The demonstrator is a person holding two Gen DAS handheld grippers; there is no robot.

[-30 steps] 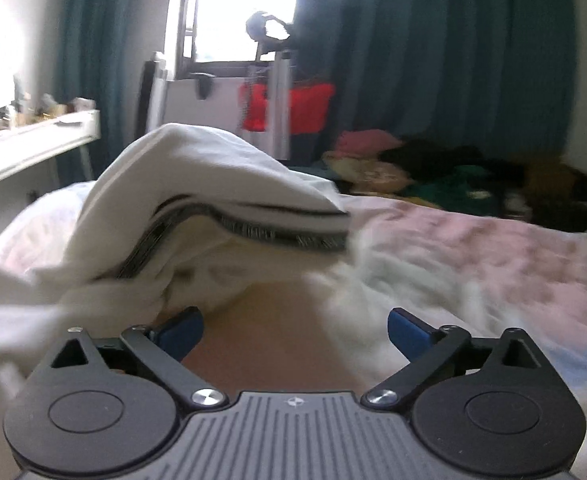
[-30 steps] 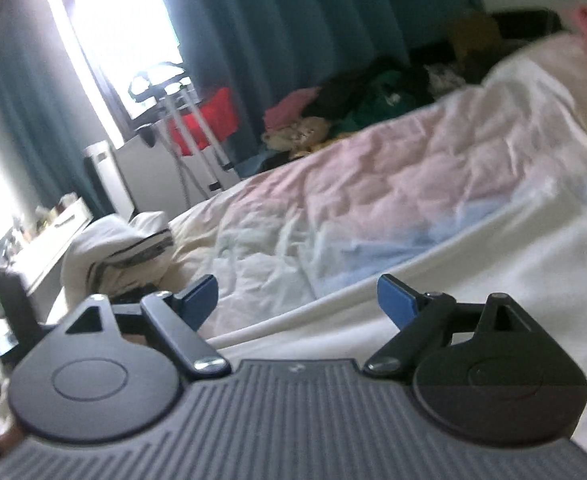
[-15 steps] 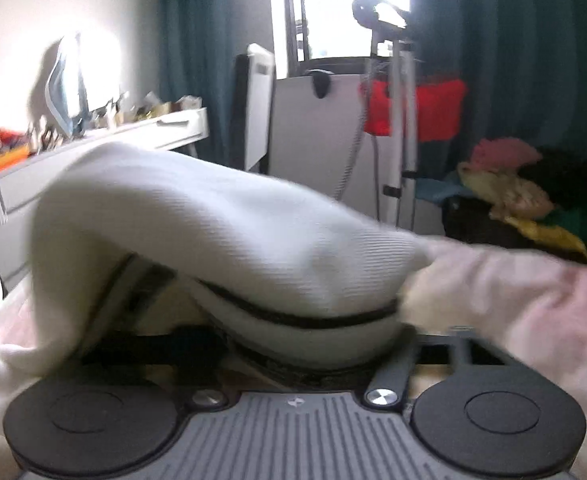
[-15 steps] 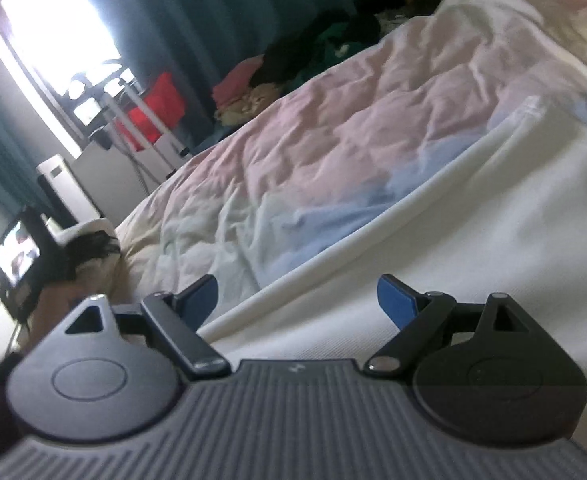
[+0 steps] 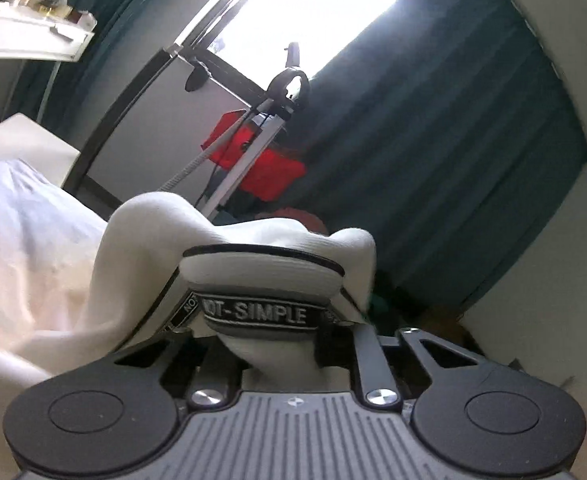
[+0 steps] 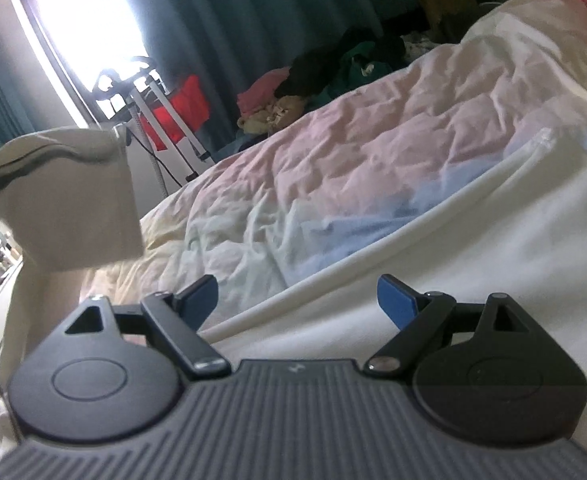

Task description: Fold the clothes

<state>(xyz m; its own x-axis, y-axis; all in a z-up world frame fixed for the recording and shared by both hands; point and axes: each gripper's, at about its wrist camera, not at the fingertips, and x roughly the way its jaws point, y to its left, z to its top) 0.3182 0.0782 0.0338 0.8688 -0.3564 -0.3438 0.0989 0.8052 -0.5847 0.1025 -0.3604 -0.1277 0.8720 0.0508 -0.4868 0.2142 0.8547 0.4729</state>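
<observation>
My left gripper (image 5: 261, 330) is clamped on the neck of a white top (image 5: 229, 240). Its jaws closed hard and have just eased out a touch, with the cloth between them. Collar band (image 5: 259, 314) sits right across the jaws, woven lettering reads "NOT-SIMPLE", black piping runs along the rib above it. Cloth bunches over the fingers, so the pads are hidden. Left view is tilted; the top's body trails down and away to the left, blurred.

From the right view the gripped end of the top (image 6: 73, 196) hangs in the air at far left, clear of the bed (image 6: 373, 152), folded over on itself. The rest of the same garment lies flat on the bed in front of my right gripper (image 6: 297, 300), long edge running up to the right.

Right gripper: jaws wide apart, blue pads (image 6: 395, 300) clear, nothing between them. It hovers low over the flat white cloth; I cannot tell if it touches.

Bed cover is a crumpled quilt, pink, blue and pale yellow patches.

Background: bright window (image 5: 313, 12), teal curtain (image 5: 433, 152), a metal stand (image 5: 249, 152) with a red bag (image 5: 269, 164) on it. Heap of clothes (image 6: 313, 80) beyond the bed, under the curtain. White shelf (image 5: 25, 36) with small clutter, upper left in the left view
</observation>
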